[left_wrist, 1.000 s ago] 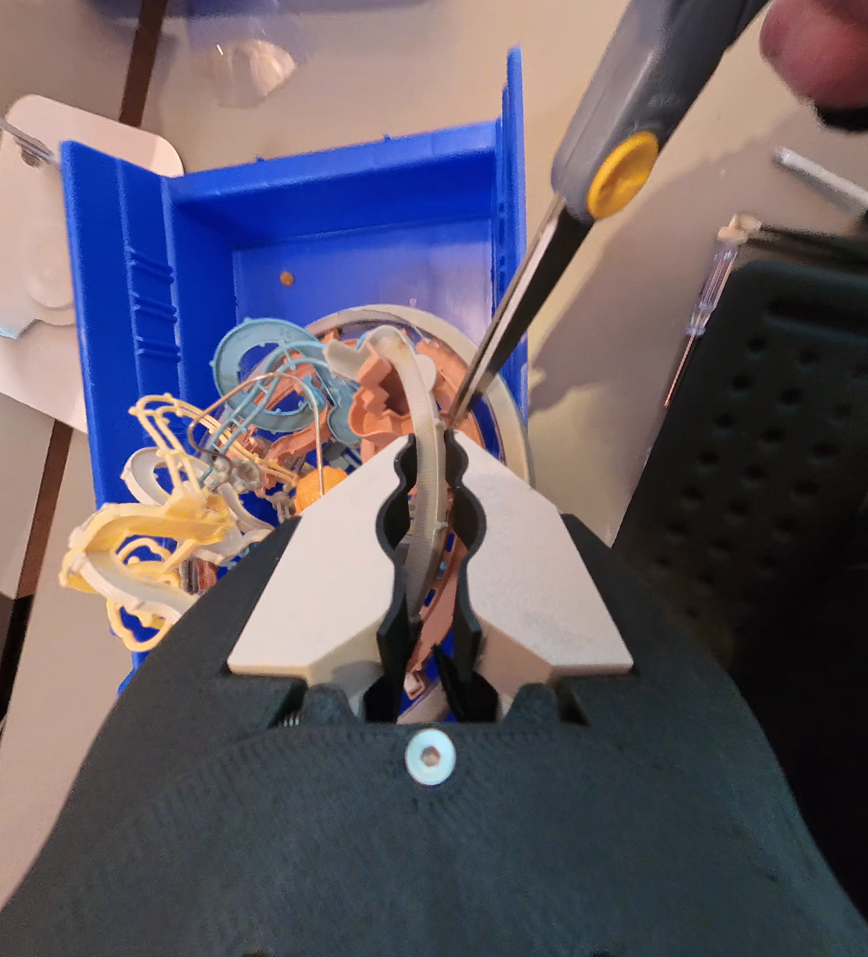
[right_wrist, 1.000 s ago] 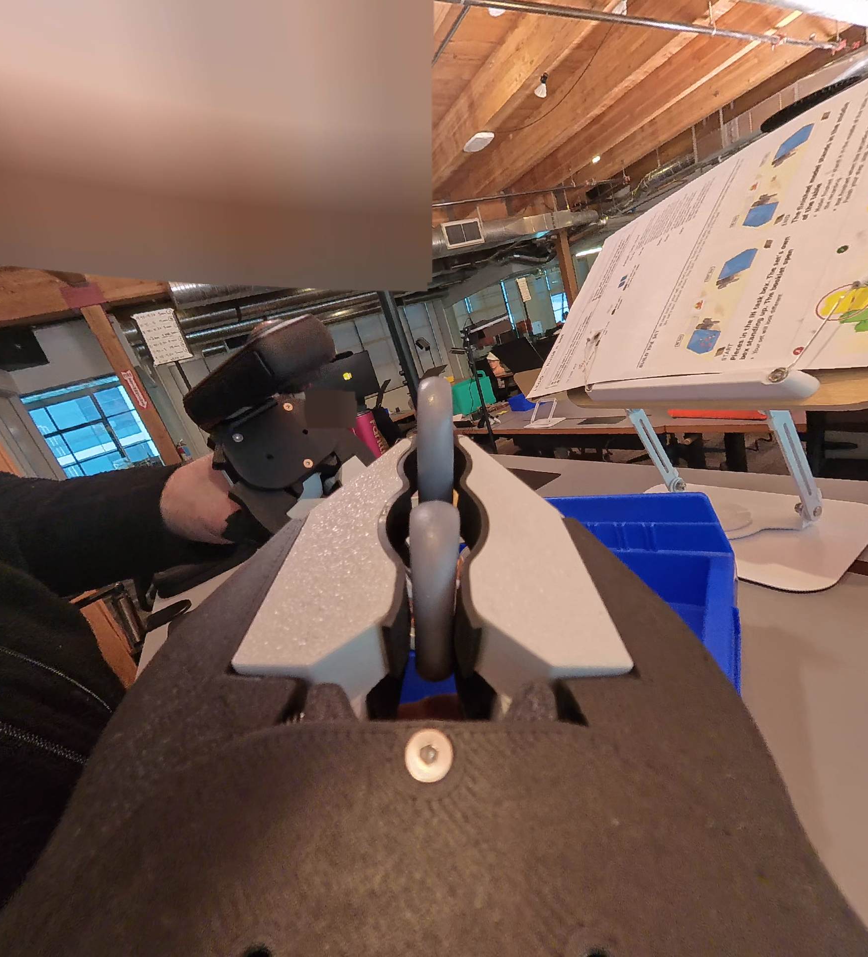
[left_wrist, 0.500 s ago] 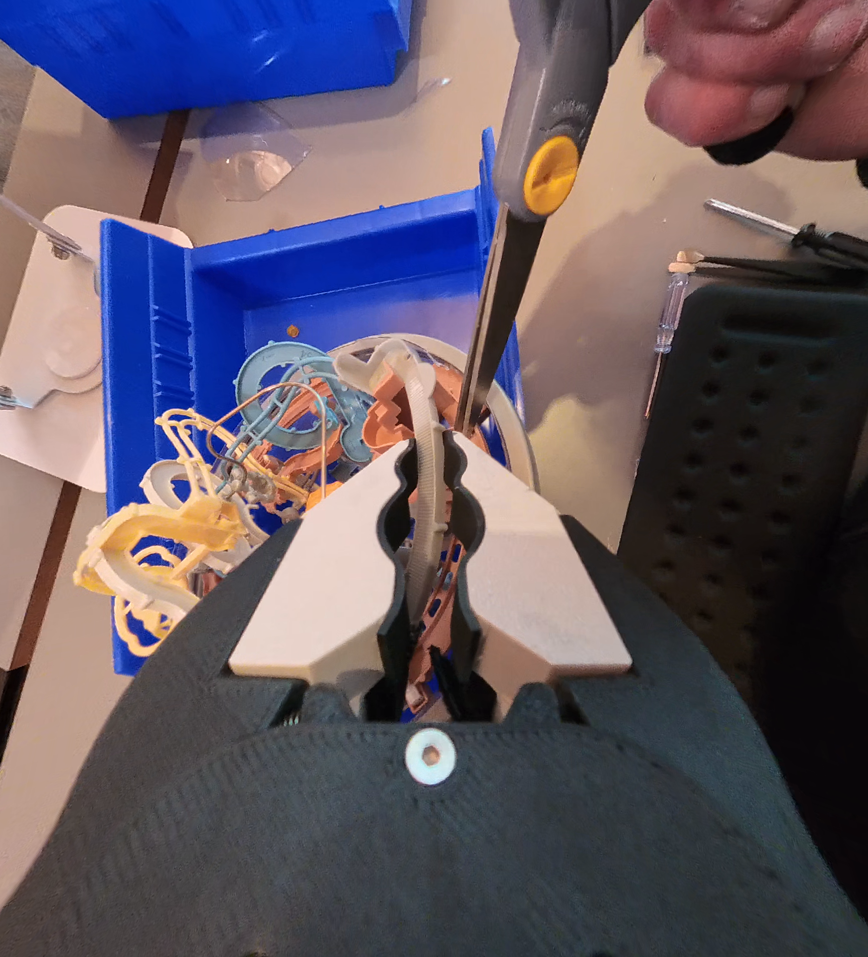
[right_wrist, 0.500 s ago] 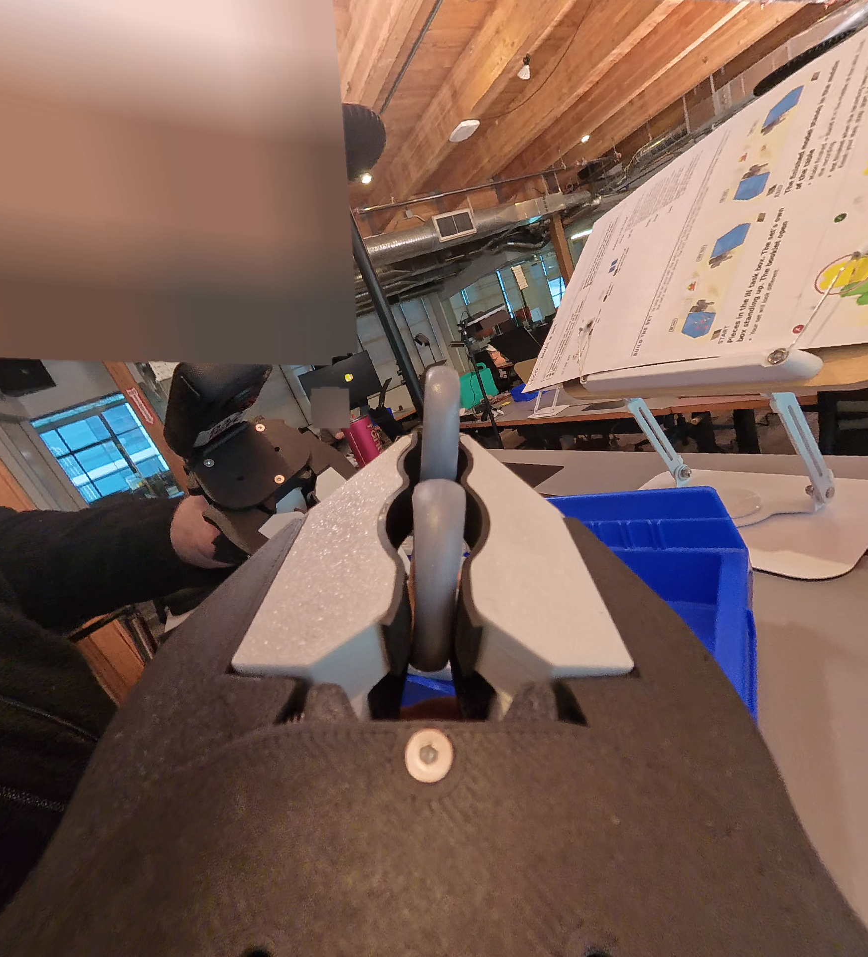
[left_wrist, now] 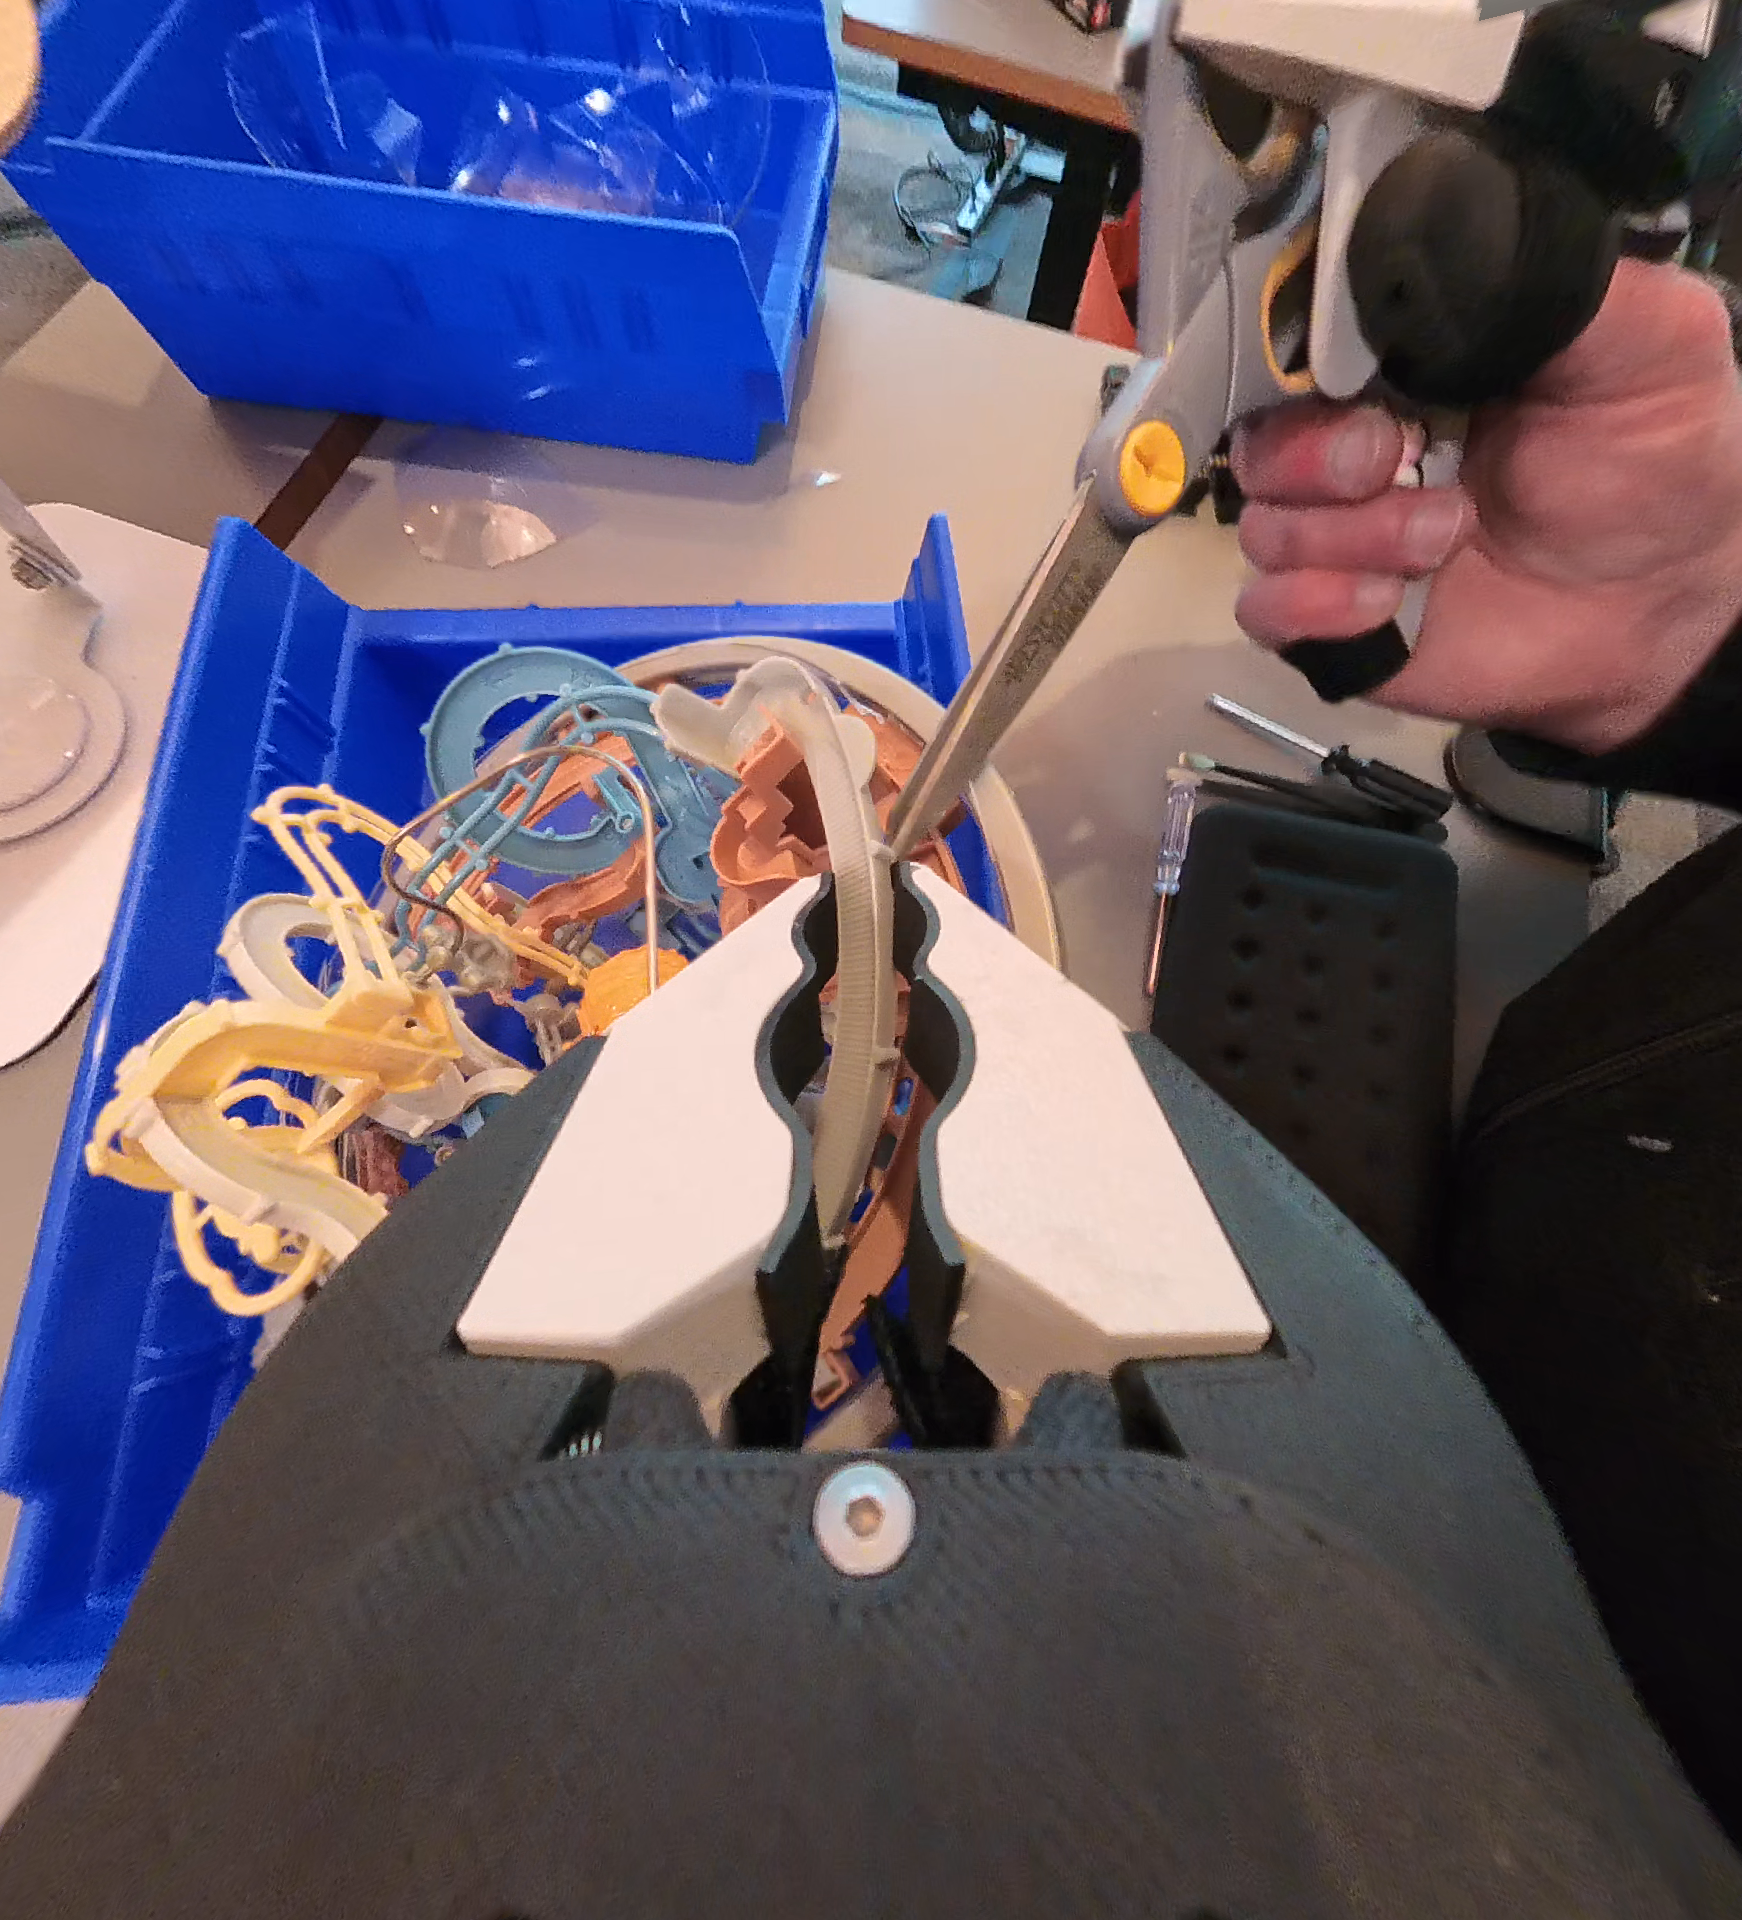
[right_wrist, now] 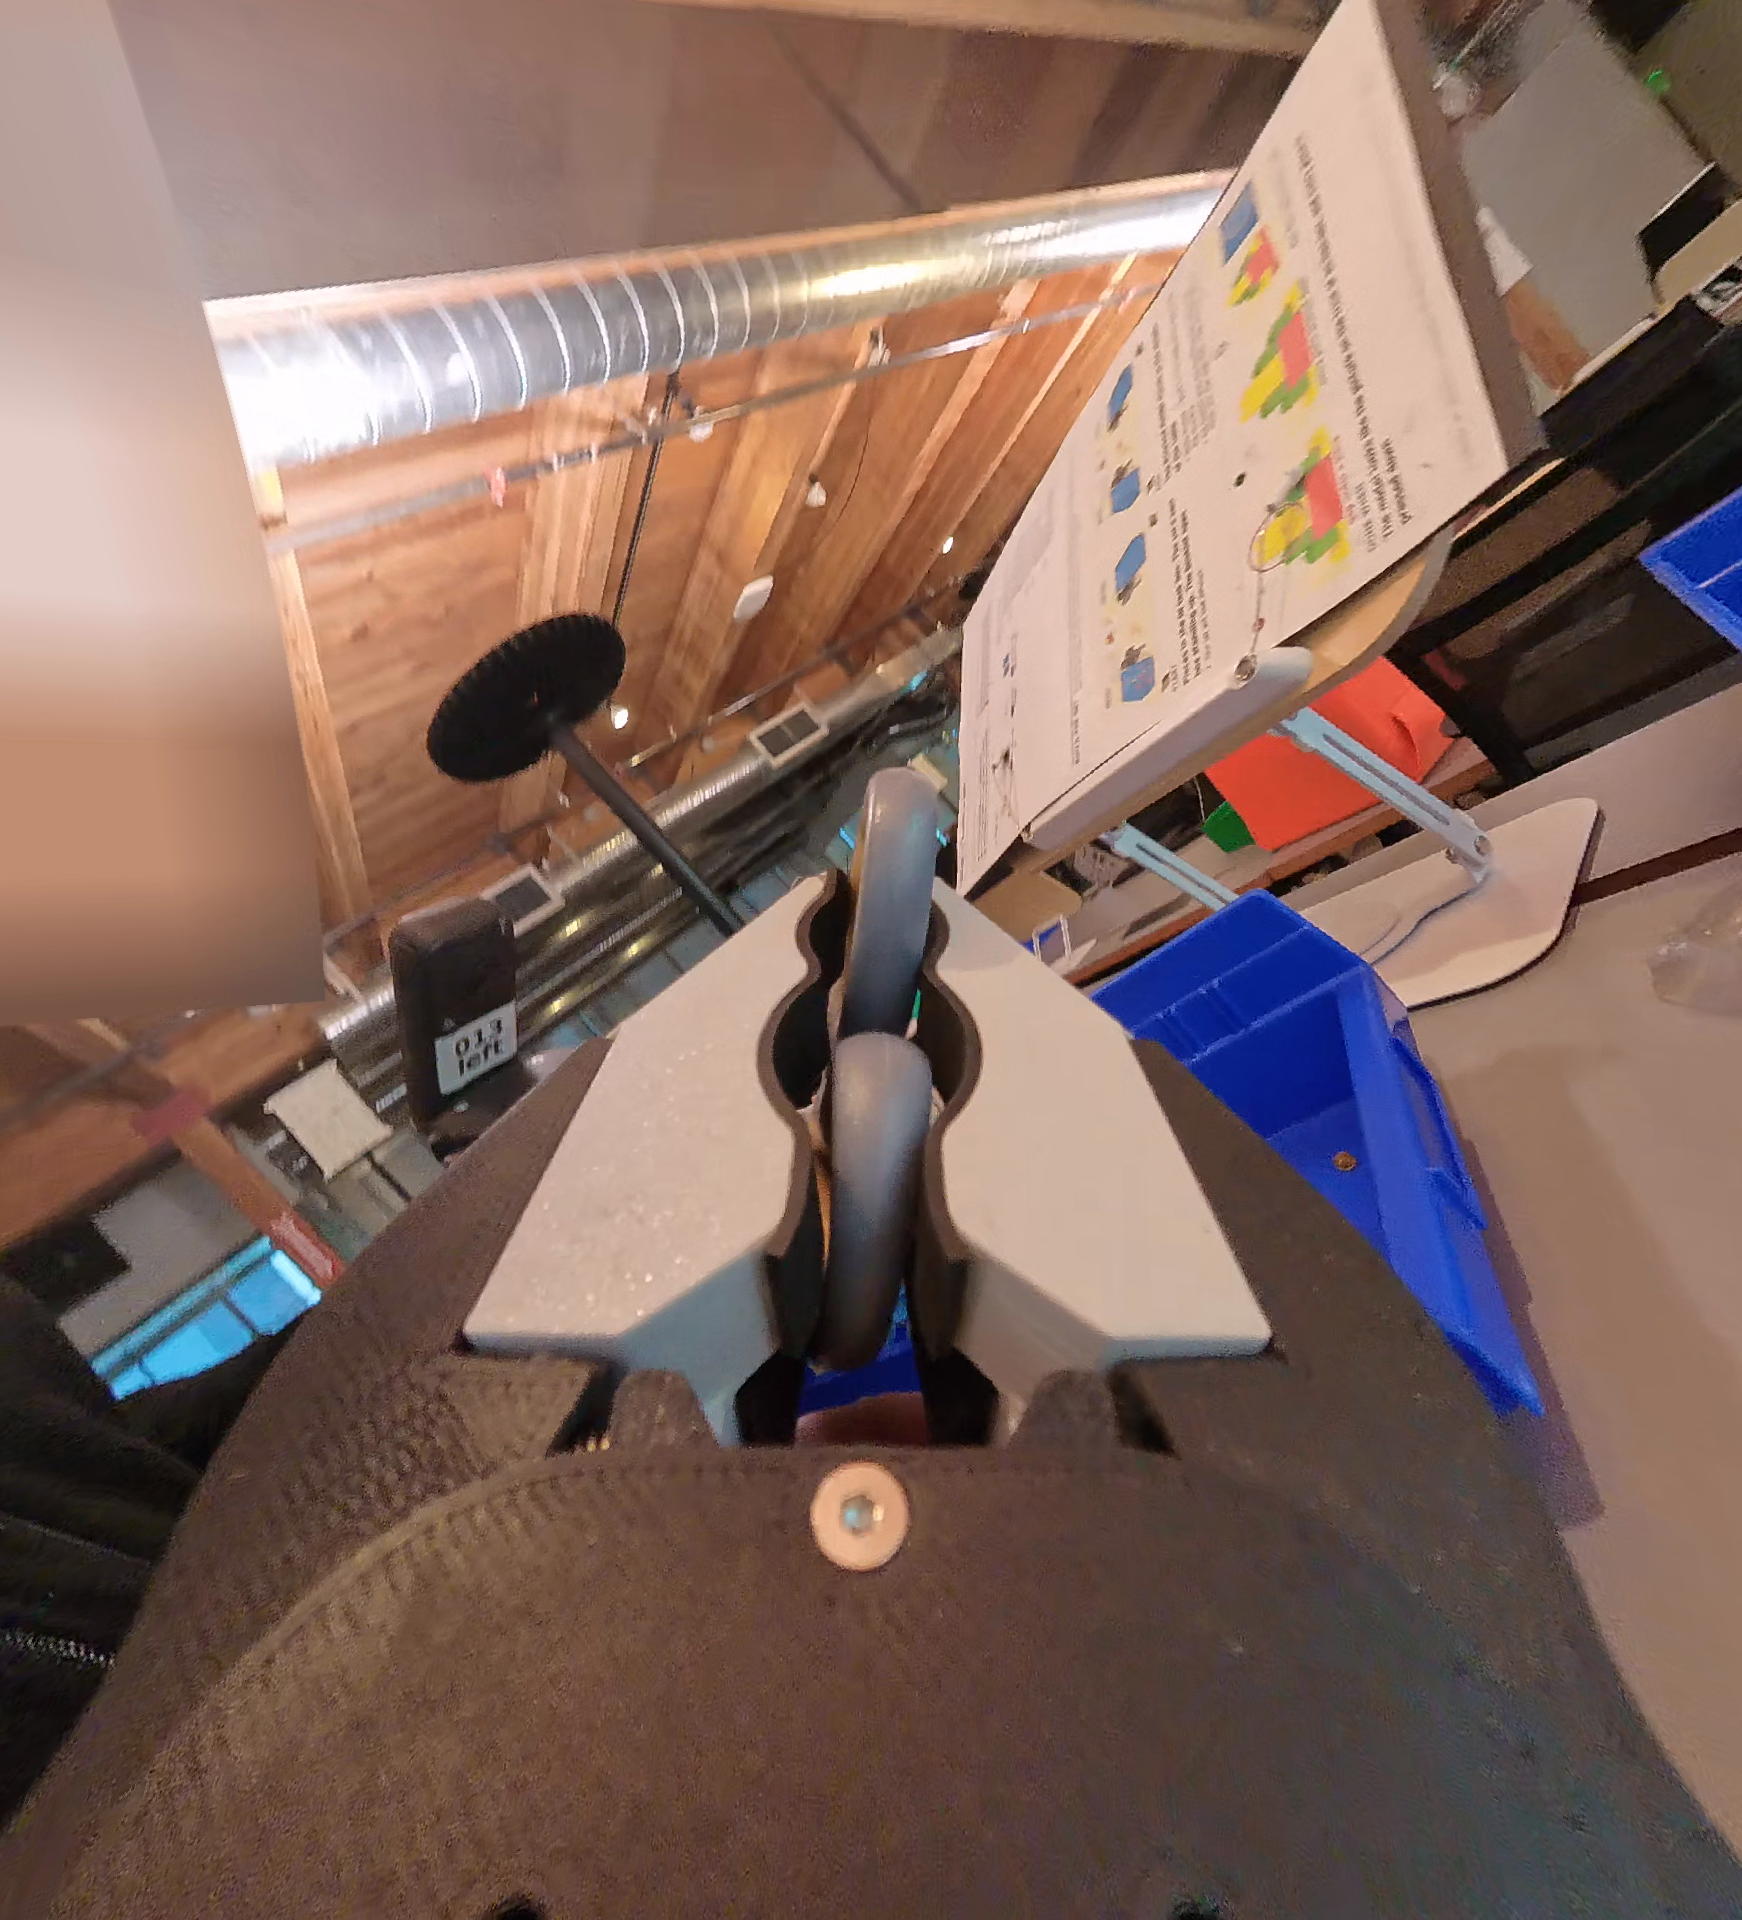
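The left gripper (left_wrist: pixel 862 883) is clamped on a white zip tie (left_wrist: pixel 862 935) at frame centre, above the blue bin (left_wrist: pixel 212 831) of plastic parts (left_wrist: pixel 534 831). The right gripper (right_wrist: pixel 882 914) pinches grey scissors (right_wrist: pixel 882 1091); their tip seems to touch the tie.
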Demonstrator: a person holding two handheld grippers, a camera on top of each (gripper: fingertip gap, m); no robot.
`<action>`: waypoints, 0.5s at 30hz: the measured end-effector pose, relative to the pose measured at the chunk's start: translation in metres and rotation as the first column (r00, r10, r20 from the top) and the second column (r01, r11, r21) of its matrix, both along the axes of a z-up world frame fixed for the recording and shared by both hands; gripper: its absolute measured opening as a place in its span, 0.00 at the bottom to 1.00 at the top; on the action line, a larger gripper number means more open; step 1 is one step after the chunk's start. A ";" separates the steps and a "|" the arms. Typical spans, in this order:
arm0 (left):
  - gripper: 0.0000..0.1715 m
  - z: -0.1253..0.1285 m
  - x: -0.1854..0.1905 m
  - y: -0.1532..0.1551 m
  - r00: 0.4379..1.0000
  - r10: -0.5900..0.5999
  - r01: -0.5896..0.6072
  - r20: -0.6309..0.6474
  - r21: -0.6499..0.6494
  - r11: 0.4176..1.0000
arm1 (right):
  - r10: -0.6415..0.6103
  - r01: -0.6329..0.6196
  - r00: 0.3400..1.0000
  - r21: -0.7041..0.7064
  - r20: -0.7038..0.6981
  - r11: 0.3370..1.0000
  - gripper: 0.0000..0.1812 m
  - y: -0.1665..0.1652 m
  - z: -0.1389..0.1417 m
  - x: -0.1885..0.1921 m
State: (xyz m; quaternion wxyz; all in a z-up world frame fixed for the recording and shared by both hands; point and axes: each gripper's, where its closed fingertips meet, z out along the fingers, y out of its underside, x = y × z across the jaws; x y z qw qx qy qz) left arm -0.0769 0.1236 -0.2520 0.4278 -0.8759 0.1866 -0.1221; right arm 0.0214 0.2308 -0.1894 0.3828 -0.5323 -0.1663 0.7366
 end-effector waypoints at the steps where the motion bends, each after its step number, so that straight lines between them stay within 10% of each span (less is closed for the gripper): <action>1: 0.04 0.002 0.000 0.001 1.000 0.014 -0.015 0.015 0.013 1.000 | -0.019 0.018 1.000 -0.028 -0.018 0.999 0.05 0.001 -0.002 0.003; 8: 0.05 0.007 -0.002 0.005 0.991 0.065 -0.070 0.118 0.040 0.997 | -0.072 0.064 0.995 -0.111 -0.074 0.992 0.05 0.000 -0.012 0.009; 15: 0.04 0.006 -0.005 0.005 0.994 0.072 -0.077 0.076 0.075 0.994 | -0.006 -0.001 1.000 0.320 0.020 0.947 0.04 -0.058 0.032 0.002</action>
